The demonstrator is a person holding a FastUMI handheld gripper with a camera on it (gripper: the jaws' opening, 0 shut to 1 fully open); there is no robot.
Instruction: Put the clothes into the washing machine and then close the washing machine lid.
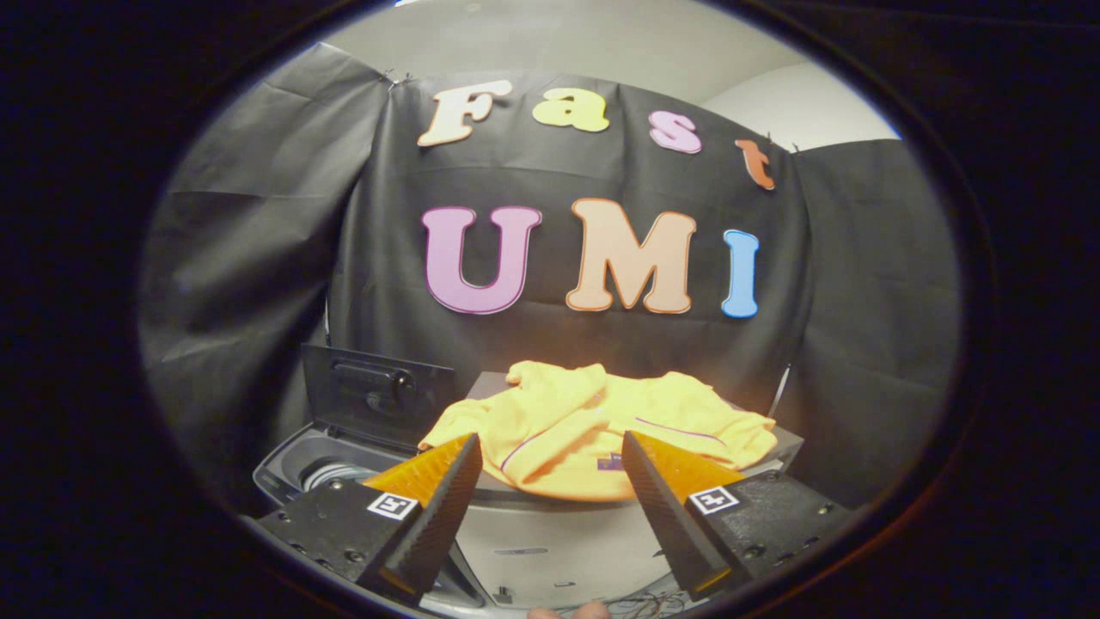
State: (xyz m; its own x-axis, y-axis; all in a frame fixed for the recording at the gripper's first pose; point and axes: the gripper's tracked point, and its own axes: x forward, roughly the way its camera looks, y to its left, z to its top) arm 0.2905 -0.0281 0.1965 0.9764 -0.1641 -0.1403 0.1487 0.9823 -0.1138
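A yellow garment (593, 421) with thin purple trim lies crumpled on a grey box-like surface (786, 449), just ahead of and beyond my fingertips. My gripper (550, 447) is open, its two fingers spread wide with nothing between them, a little short of the cloth. To the left of the fingers stands the washing machine (292, 468), its dark lid (374, 391) raised upright at the back and its round tub opening (331, 473) partly hidden behind my left finger.
Black cloth walls close in the booth behind and on both sides. The machine's pale grey front panel (550, 550) lies below the fingers. A bit of a hand (571, 612) shows beneath the gripper.
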